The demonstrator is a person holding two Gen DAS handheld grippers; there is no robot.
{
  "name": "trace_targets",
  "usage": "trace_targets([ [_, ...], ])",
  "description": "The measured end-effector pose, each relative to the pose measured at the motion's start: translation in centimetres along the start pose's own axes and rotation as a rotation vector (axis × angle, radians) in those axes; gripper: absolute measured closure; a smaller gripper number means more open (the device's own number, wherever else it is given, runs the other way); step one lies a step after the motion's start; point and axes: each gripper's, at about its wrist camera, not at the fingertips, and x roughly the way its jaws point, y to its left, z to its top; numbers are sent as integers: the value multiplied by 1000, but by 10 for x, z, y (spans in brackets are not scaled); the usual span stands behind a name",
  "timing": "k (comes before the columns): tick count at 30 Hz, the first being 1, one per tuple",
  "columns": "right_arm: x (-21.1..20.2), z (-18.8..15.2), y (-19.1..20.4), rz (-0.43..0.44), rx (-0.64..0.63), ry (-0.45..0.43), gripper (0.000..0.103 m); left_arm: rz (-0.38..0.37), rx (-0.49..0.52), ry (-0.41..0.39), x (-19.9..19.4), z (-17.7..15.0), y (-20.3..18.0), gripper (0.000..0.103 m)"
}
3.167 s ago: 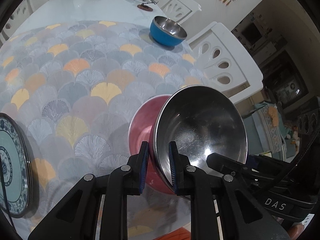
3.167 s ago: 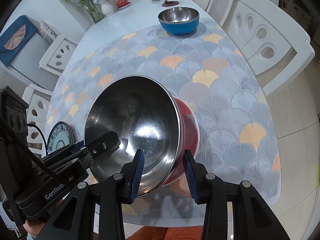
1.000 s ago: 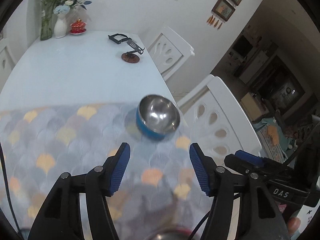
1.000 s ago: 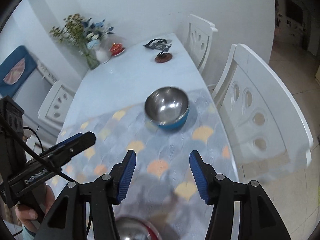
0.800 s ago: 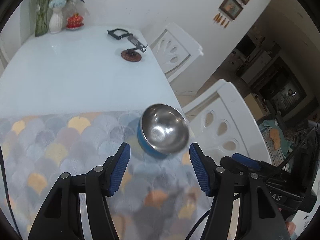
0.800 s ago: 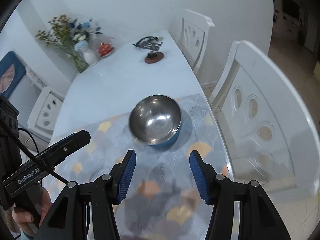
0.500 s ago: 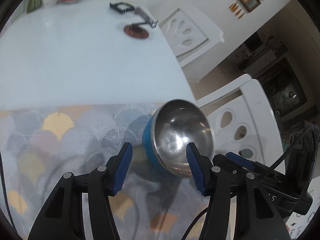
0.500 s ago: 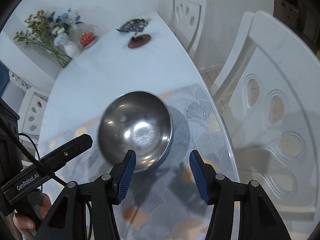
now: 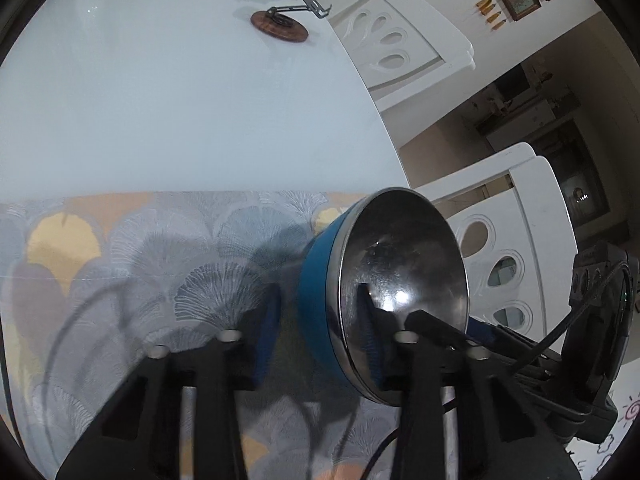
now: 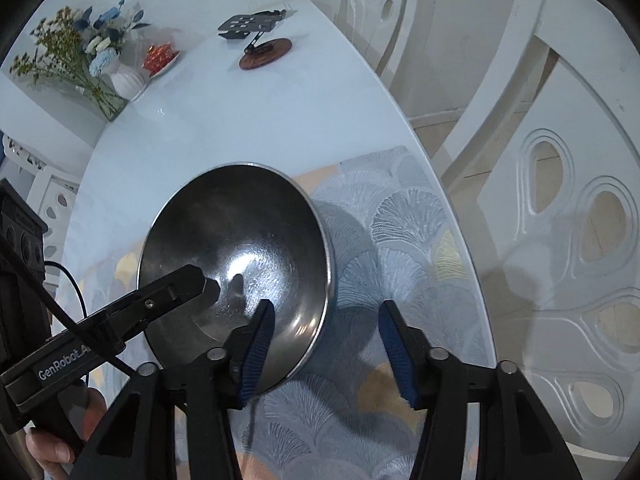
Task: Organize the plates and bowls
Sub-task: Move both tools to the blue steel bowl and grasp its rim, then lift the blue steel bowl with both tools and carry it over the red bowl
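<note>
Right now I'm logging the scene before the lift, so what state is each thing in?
Blue bowl: empty, on the patterned mat, rim between both claws' fingers.
Left claw: open, one finger inside the bowl, one outside.
Right claw: open, straddling the near rim.
Patterned mat: flat on the table.
Phone stand: unfolded, empty.
Vase: upright, holding flowers.
</note>
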Motion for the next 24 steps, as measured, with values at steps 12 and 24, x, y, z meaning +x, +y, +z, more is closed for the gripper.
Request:
trace_targets([
  [12, -6, -5, 14, 2, -26, 7, 74, -2, 24, -17, -20, -8, -8, 82],
  [24, -108, -46, 54, 32, -62, -120, 74, -52, -23, -137, -117, -53, -27, 83],
])
